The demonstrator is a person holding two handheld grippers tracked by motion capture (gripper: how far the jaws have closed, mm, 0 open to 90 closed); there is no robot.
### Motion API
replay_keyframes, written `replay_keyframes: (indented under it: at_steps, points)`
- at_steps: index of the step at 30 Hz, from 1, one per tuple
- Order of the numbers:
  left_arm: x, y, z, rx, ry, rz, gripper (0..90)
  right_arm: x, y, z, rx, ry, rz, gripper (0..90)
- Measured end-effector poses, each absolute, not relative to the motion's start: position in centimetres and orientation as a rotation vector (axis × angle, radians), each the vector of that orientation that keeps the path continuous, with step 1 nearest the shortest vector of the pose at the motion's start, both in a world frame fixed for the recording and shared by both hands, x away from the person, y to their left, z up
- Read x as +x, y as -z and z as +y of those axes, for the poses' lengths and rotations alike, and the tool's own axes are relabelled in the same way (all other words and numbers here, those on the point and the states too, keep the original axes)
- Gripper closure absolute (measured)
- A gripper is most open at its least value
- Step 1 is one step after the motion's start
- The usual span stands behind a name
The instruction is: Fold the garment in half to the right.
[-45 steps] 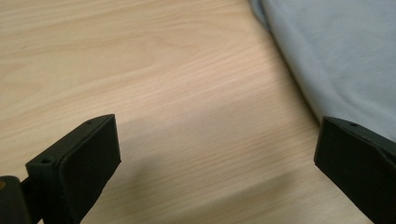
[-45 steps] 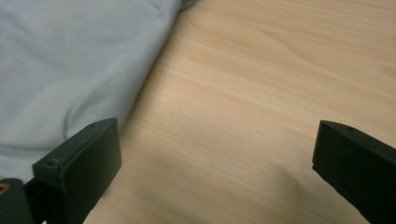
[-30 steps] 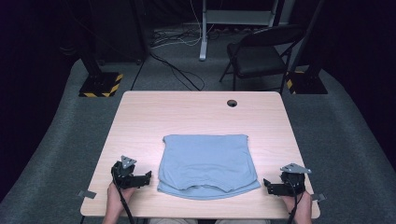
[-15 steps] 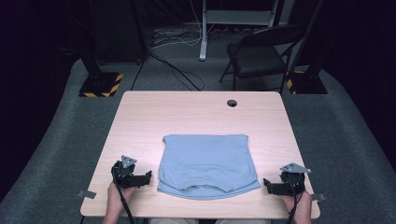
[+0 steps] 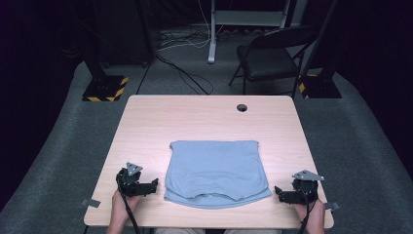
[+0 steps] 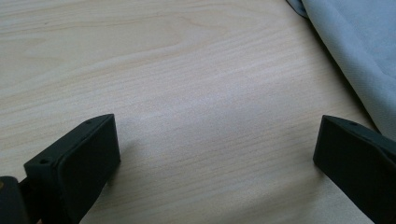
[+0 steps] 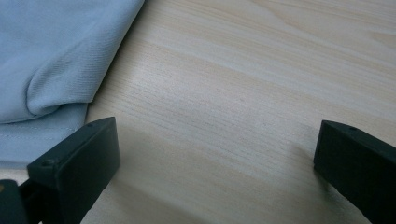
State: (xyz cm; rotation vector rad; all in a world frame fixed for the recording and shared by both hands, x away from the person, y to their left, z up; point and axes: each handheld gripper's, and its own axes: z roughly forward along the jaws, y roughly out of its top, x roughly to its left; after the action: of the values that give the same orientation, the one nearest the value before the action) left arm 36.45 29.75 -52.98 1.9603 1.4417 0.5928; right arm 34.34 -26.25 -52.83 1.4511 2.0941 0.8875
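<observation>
Below the middle of the high view, on the pale wooden table [image 5: 204, 122], lies the folded light-blue shirt [image 5: 216, 173]. It is close to square, a little longer from the top of the frame toward the bottom than across. Its straight folded edge faces the top of the frame, toward the round cable hole [image 5: 242, 107]; its curved neckline edge faces the bottom, toward me, and that lower edge flares slightly wider than the upper one.

I hold my left gripper [image 5: 155, 184] at the lower left of the high view, just beside the shirt's lower left corner and not touching it, aimed toward the cloth. In the left gripper view its jaws stand wide apart with only bare wood between them, low over the table, and the shirt [image 6: 359, 56] runs down the upper right of the frame, passing close by the right-hand jaw.

My right gripper [image 5: 277, 191] sits at the lower right of the high view, just beside the shirt's lower right corner, also pointing at the cloth. In the right gripper view its jaws are likewise spread wide over bare wood, and the shirt [image 7: 51, 56] fills the upper left, its folded edge and a stitched hem reaching the left-hand jaw.
</observation>
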Motion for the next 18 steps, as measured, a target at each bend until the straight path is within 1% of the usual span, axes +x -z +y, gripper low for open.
replay_keyframes:
  at_steps: [8,11,13,18]
  points:
    - [36.8,52.9,29.9,1.960,-0.577,1.430,0.1,34.4,52.8,-26.2,1.445,-0.888,2.098,0.0]
    - [37.5,52.7,30.1,1.956,-0.535,1.435,0.1,34.4,52.8,-26.1,1.439,-0.880,2.099,0.0]
    - [38.0,52.4,30.1,1.946,-0.530,1.432,0.2,34.2,52.6,-26.0,1.425,-0.893,2.078,0.5]
    - [39.1,51.5,29.1,1.958,-0.556,1.392,0.3,33.7,51.6,-24.0,1.351,-0.942,2.095,0.6]
